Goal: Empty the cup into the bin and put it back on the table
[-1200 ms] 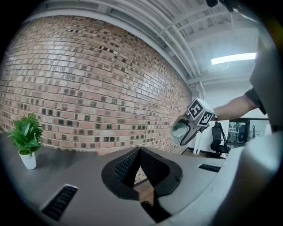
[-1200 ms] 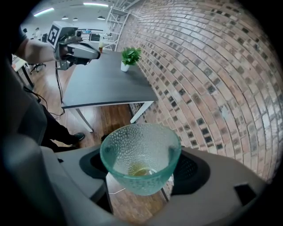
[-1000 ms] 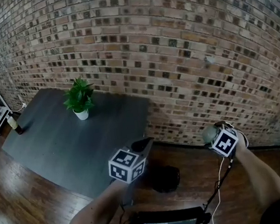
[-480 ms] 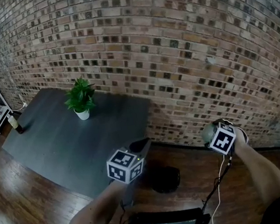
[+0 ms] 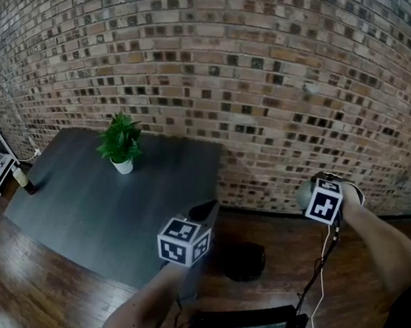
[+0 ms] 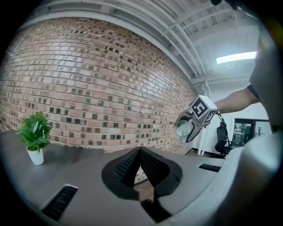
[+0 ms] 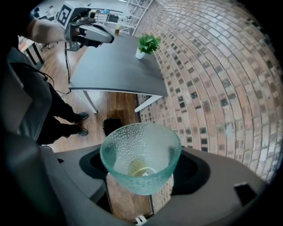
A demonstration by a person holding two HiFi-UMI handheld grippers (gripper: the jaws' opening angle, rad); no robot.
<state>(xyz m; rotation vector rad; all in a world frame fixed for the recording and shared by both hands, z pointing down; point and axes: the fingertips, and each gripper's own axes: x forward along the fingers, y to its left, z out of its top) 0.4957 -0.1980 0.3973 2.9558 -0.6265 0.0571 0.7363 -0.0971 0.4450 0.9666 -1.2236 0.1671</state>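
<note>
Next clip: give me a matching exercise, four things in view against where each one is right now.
Things:
1. cup
2. bin
3. potted plant
4. bottle

Places:
A. on the floor beside the table
B. between the jaws of the right gripper
C. at the table's end farthest from the bin
D. on the table, near the brick wall

Pairs: 1-B; 2-A; 3-D; 4-C
</note>
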